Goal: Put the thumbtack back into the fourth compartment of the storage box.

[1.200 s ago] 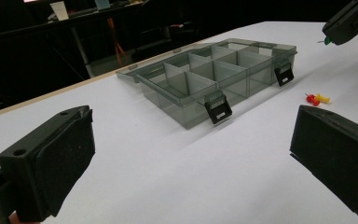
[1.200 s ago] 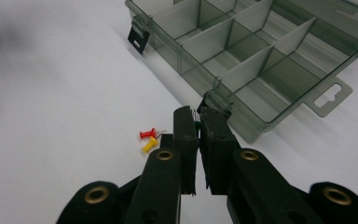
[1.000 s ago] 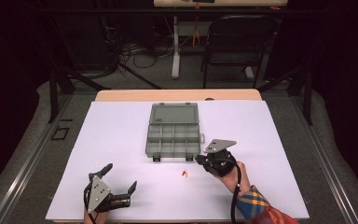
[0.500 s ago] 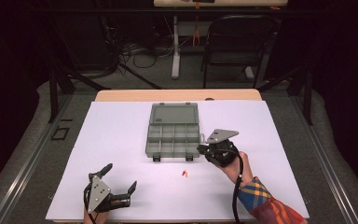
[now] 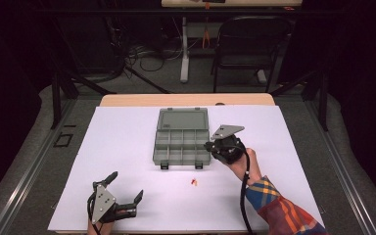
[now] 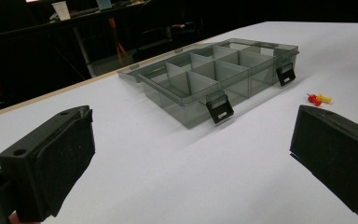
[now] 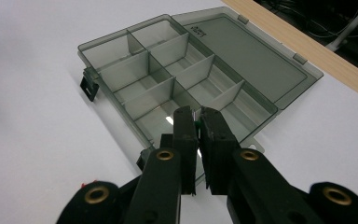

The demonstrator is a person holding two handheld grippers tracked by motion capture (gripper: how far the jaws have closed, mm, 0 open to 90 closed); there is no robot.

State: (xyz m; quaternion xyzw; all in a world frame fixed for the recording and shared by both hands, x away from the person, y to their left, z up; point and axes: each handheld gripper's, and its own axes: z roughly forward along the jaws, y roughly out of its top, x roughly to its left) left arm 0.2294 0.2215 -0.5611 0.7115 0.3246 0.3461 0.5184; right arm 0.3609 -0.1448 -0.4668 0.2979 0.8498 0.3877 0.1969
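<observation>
I am holding my right gripper (image 7: 198, 122) over the near right corner of the open organizer box (image 7: 177, 79), its jaws pinched nearly together on a tiny green pushpin (image 7: 197, 123) that is peeking out between the pads. I am judging the pin to be almost weightless, hard and slick, with a sharp point, so I am gripping it by the head and trusting the soft pads to stop it from rolling or popping free. The box itself is looking like thin, stiff, smoky plastic, light enough to slide on the white table (image 5: 127, 147) if I nudge a wall. My left gripper (image 5: 125, 198) is resting near the front edge of the table, jaws spread wide and holding nothing. The right gripper view is giving me the green speck and the empty compartments beneath it, which the high view is too far off to resolve. The left gripper view is showing the two black latches (image 6: 220, 109) and the red pin (image 6: 313, 99) and yellow pin (image 6: 325, 98) lying just in front of the box.
</observation>
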